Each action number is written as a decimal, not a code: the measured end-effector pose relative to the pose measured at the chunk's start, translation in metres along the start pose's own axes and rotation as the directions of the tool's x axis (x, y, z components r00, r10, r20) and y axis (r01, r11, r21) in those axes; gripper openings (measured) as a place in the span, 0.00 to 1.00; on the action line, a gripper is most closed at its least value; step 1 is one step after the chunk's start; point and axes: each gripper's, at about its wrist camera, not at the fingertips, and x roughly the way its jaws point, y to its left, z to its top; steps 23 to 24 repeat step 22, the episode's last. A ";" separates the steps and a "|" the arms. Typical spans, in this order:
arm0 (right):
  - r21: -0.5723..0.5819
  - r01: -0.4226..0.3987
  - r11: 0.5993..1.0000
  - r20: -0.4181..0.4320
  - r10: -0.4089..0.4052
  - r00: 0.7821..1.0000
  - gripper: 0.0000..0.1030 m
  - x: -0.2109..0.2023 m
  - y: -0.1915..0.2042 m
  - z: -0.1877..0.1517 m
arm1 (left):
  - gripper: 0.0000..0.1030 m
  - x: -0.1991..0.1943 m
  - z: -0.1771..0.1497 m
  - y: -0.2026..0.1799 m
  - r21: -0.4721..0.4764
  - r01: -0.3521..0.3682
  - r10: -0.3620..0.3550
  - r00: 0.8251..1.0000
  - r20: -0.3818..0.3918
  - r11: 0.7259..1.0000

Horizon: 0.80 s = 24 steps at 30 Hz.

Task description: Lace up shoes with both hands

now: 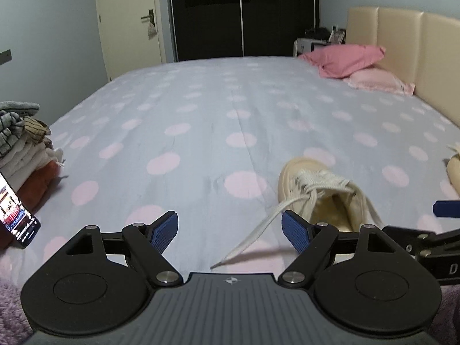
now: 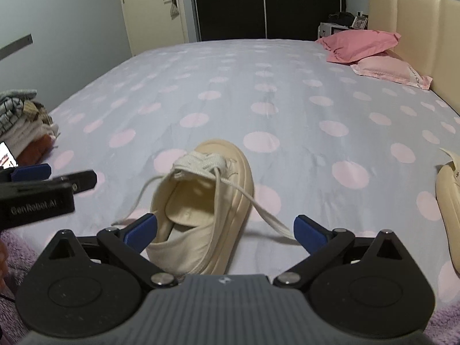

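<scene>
Phone [image 1: 18, 218] (fully seen in left view only).

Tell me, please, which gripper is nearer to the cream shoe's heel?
Right. The right gripper stands open astride the cream shoe at its heel; the left gripper stands open off to the shoe's side, over a loose lace end.

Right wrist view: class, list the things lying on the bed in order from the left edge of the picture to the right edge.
Phone → clothes pile → shoe → pink pillows → second shoe, partly cut off at the right edge.
</scene>
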 end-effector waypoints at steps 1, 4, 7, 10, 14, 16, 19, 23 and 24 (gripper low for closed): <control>0.002 -0.001 1.000 -0.004 0.001 1.000 0.99 0.001 0.000 -0.001 | 0.77 0.002 -0.001 0.000 0.005 -0.007 0.007 1.000 -0.011 1.000; 0.010 -0.005 1.000 -0.028 0.005 1.000 0.99 0.007 -0.001 -0.003 | 0.77 0.008 -0.006 -0.003 0.024 -0.024 0.025 0.998 -0.054 0.999; 0.012 -0.008 1.000 -0.038 0.008 0.999 0.99 0.011 -0.001 -0.004 | 0.77 0.009 -0.007 -0.004 0.021 -0.017 0.019 0.997 -0.075 1.000; 0.006 -0.008 1.000 -0.040 0.008 0.999 0.99 0.012 0.000 -0.004 | 0.77 0.008 -0.008 -0.005 0.026 -0.015 0.017 0.997 -0.079 1.000; 0.009 -0.007 1.000 -0.043 0.007 0.999 0.99 0.011 -0.001 -0.005 | 0.77 0.010 -0.009 -0.007 0.032 -0.013 0.017 0.995 -0.097 0.999; 0.012 -0.005 1.000 -0.040 0.005 0.999 0.99 0.011 -0.001 -0.005 | 0.77 0.010 -0.008 -0.008 0.034 -0.013 0.016 0.995 -0.102 0.999; 0.018 -0.005 1.000 -0.038 0.006 0.999 0.99 0.010 -0.001 -0.005 | 0.77 0.010 -0.008 -0.010 0.036 -0.008 0.011 0.995 -0.103 0.999; 0.019 -0.009 1.000 -0.034 0.010 0.999 0.99 0.010 -0.002 -0.006 | 0.77 0.010 -0.009 -0.010 0.036 -0.005 0.008 0.994 -0.106 0.999; 0.019 -0.009 1.000 -0.034 0.010 0.999 0.99 0.010 -0.002 -0.006 | 0.77 0.010 -0.009 -0.010 0.036 -0.005 0.008 0.994 -0.106 0.999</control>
